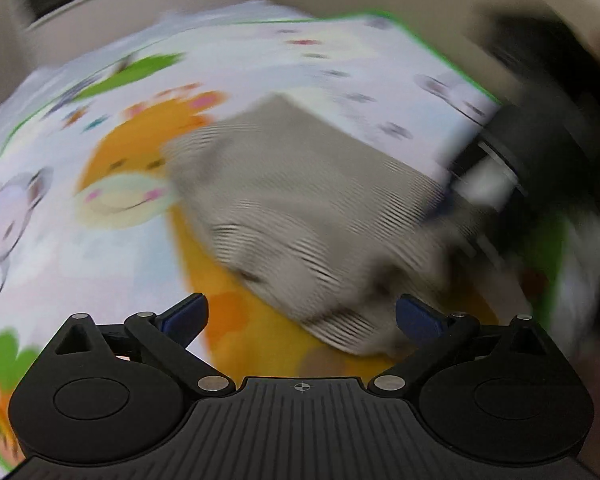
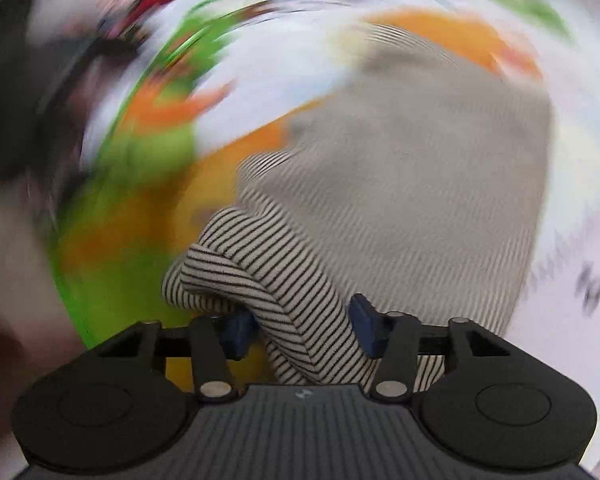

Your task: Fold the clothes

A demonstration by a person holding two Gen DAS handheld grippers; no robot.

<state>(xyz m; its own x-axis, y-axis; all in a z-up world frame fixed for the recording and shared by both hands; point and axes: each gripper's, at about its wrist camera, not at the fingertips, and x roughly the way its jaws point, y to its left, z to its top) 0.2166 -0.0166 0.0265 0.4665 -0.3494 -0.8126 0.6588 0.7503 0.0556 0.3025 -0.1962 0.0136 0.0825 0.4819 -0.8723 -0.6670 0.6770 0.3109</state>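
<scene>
**Stripy cloth on the animal mat**

A big play mat (image 1: pixel 112 240) covers most of the floor in both views. It is white with a green edge, and it has a big orange giraffe (image 1: pixel 148 148) and other cartoon animals on it. Both pictures are blurry.

On the mat lies the stripy cloth (image 1: pixel 300 208). It is pale with thin dark stripes. It sits on top of the orange giraffe, near the middle of the mat, and looks folded into a thick bundle with a flat top.

In the left wrist view, the left gripper (image 1: pixel 301 318) is wide open. Its two blue fingertips (image 1: pixel 188 316) stand far apart, with nothing held between them. The near corner of the cloth shows between the tips, but the pads do not press on it.

The right gripper (image 2: pixel 302 328) is about half open. A rolled bunch of the stripy cloth (image 2: pixel 284 300) passes between its blue fingertips (image 2: pixel 362 326). The pads seem to press on the cloth, though the blur makes it hard to be sure. In the left wrist view, the right gripper (image 1: pixel 480 184) shows as a dark shape at the far right edge of the cloth.
</scene>
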